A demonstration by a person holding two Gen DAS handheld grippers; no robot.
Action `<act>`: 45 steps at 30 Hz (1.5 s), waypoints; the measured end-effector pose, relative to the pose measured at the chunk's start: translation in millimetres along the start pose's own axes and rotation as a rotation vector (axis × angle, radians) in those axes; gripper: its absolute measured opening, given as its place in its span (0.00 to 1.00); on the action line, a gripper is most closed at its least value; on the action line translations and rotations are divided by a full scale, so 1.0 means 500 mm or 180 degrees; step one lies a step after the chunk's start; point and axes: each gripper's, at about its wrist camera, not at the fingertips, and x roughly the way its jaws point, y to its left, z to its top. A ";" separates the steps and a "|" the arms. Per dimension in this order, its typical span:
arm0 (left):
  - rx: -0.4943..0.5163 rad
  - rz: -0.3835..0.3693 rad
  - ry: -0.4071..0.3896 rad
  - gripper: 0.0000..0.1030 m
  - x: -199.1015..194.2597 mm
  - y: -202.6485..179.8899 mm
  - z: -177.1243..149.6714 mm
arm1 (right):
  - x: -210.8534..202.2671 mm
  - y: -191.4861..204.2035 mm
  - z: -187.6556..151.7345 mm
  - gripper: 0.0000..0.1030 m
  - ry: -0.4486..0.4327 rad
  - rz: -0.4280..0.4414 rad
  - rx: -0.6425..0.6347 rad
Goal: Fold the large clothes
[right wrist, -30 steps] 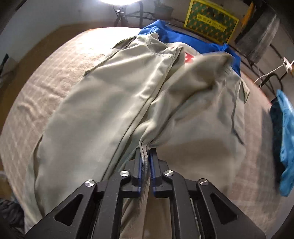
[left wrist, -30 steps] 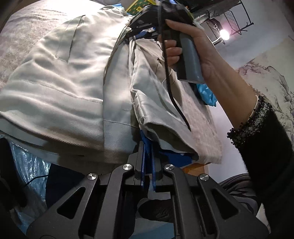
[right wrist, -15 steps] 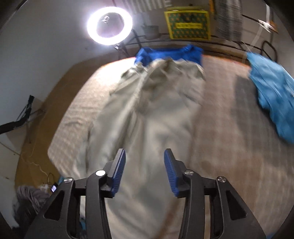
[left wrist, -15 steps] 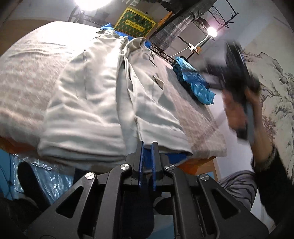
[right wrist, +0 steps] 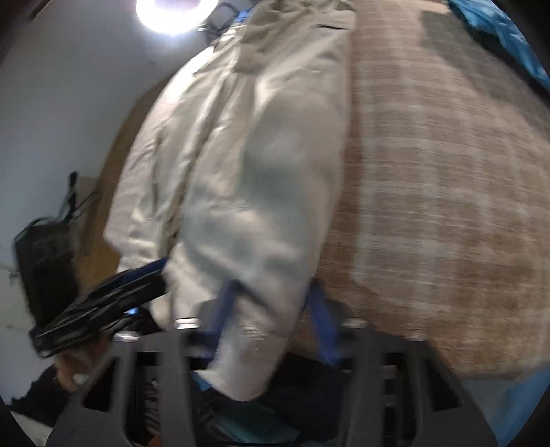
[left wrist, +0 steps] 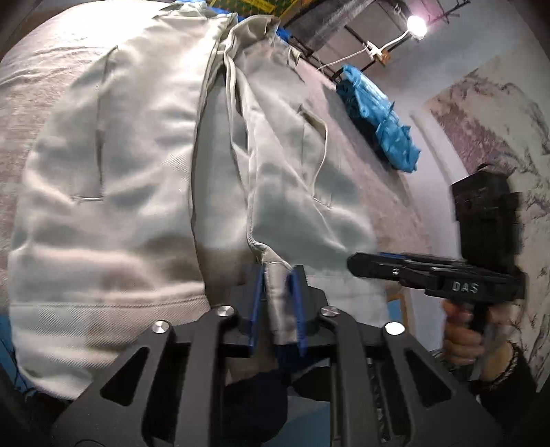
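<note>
A large pale grey-beige jacket (left wrist: 137, 178) lies lengthwise on the table, its hem hanging over the near edge. My left gripper (left wrist: 277, 302) has its blue pads partly apart around a fold of the hem at the front opening. My right gripper (right wrist: 271, 309) is open with the jacket's (right wrist: 247, 192) near right hem corner between its pads, the view blurred. It also shows in the left wrist view (left wrist: 378, 266) at the right. The left gripper shows in the right wrist view (right wrist: 113, 292) at the left.
A checked brown-beige cloth (right wrist: 447, 189) covers the table. A crumpled blue garment (left wrist: 378, 113) lies at the table's far right. A ring light (right wrist: 168, 13) stands behind the table. A yellow crate and a wire rack stand at the back.
My right gripper let go of the jacket, opened, and came down to the near right hem. My left gripper's pads went from shut to partly apart around the hem fold.
</note>
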 end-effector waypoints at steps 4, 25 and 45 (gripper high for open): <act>0.0288 0.0163 -0.0003 0.10 0.001 -0.026 -0.036 | -0.013 0.041 -0.005 0.06 -0.0020 -0.0386 -0.0389; 0.0765 0.0813 -0.0615 0.36 -0.224 0.015 0.184 | -0.099 0.059 0.309 0.11 -0.0888 -0.0548 -0.0547; 0.0452 0.0795 -0.0495 0.36 -0.174 0.118 0.279 | 0.263 0.056 0.666 0.11 -0.0855 -0.1260 -0.0515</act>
